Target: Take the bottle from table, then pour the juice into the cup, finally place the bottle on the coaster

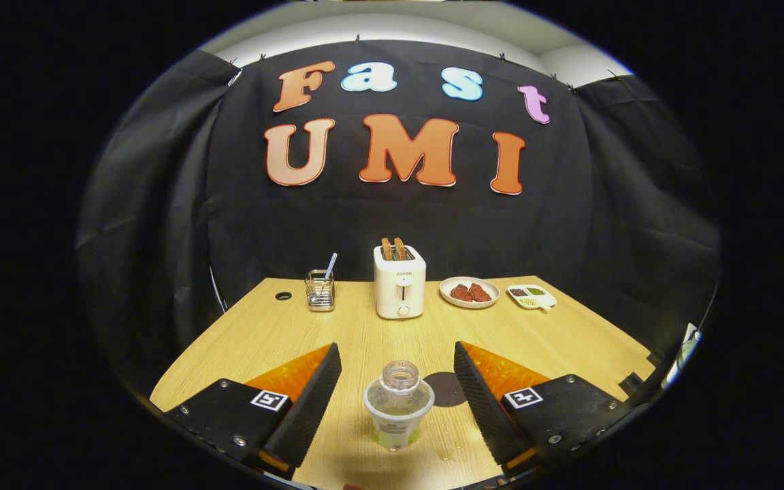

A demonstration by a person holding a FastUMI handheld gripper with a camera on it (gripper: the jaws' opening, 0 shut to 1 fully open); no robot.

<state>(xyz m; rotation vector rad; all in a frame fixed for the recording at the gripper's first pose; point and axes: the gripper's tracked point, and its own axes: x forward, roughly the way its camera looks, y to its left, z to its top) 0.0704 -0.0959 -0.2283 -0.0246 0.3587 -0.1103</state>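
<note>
Between the wide-open hand-held gripper point(397, 367) fingers, untouched: cup point(399, 412), bottle point(400, 378).

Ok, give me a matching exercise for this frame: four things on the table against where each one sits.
1. clear plastic bottle
2. dark round coaster
3. white toaster
4. metal mesh utensil holder

A. left of the toaster
B. between the fingers of the open gripper
C. far side of the table, holding toast
D. just right of the bottle

Pairs: 1-B, 2-D, 3-C, 4-A
</note>
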